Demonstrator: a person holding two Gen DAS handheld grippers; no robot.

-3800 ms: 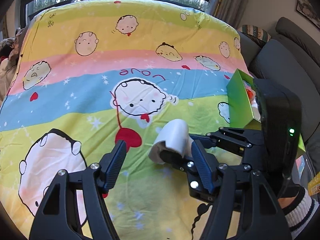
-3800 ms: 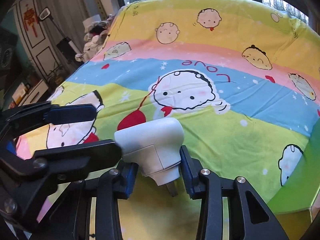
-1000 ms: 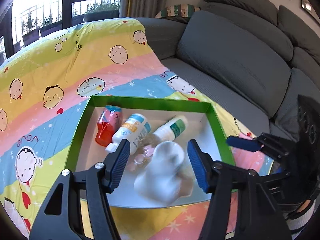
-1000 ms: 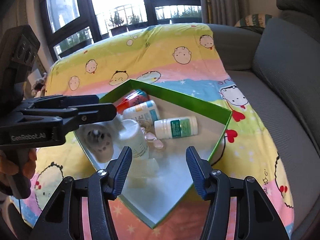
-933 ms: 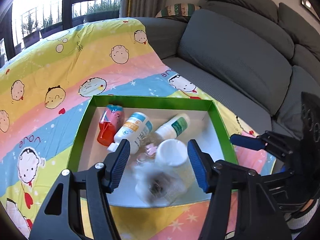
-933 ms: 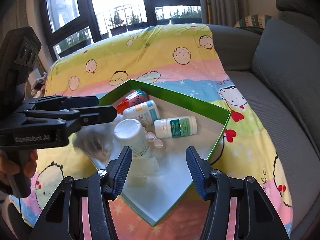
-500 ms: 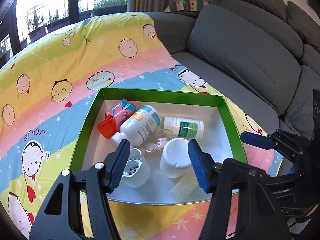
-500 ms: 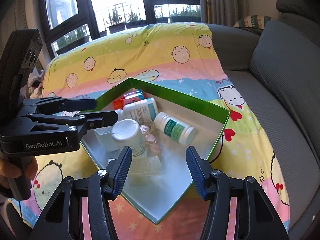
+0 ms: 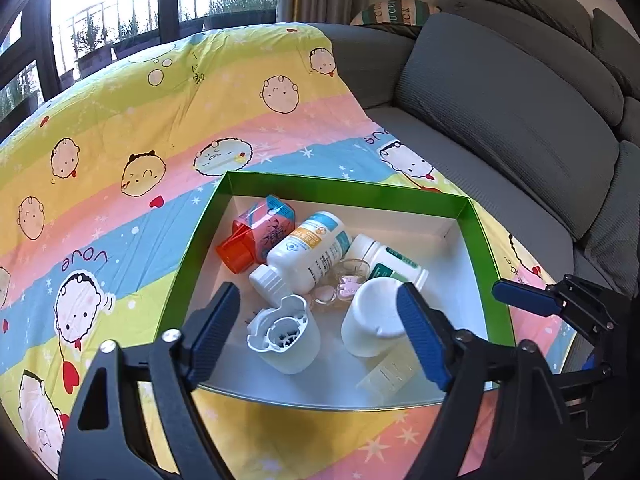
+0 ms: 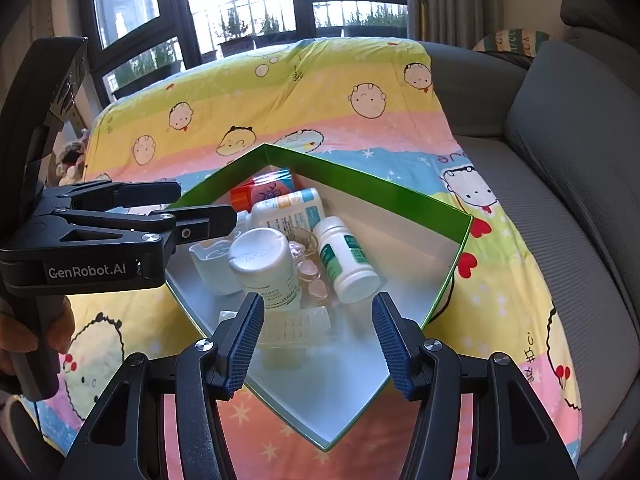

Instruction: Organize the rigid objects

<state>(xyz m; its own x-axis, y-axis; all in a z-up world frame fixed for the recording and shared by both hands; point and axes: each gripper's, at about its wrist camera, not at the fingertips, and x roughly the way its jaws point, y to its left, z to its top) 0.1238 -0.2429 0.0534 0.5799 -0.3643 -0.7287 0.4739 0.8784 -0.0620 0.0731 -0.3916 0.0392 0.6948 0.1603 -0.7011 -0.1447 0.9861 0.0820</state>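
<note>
Grey sofa cushions [image 9: 516,92] fill the right of your view, and a striped cartoon-print sheet [image 9: 120,148] covers the surface beneath your work area, with windows [image 10: 248,4] behind it. On the sheet sits a green-walled box [image 9: 348,192] with a white floor, and every task object lies inside it. Your left gripper [image 9: 320,330] hangs over the near part of the box; its jaws have just been opening and now stand wide apart, with nothing pressed between the blue pads. Below it, clear of the pads, the white adapter [image 9: 286,336] rests on the box floor with its ribbed opening facing up towards you. Just to its right stands a white jar [image 9: 374,322] with a plain lid, and a pale translucent ribbed piece [image 9: 390,372] lies in front of that jar. Farther in, a white bottle with an orange and blue label [image 9: 310,250] lies on its side, with a red-capped bottle [image 9: 256,234] to its left and a white bottle with a green label [image 9: 390,262] to its right. Small clear and pink trinkets [image 9: 344,284] lie among the bottles. Your right gripper [image 10: 320,338] hovers over the near corner of the box with its jaws apart and empty. A hand [image 10: 24,336] grips the left tool's handle at the left edge of the right wrist view.
</note>
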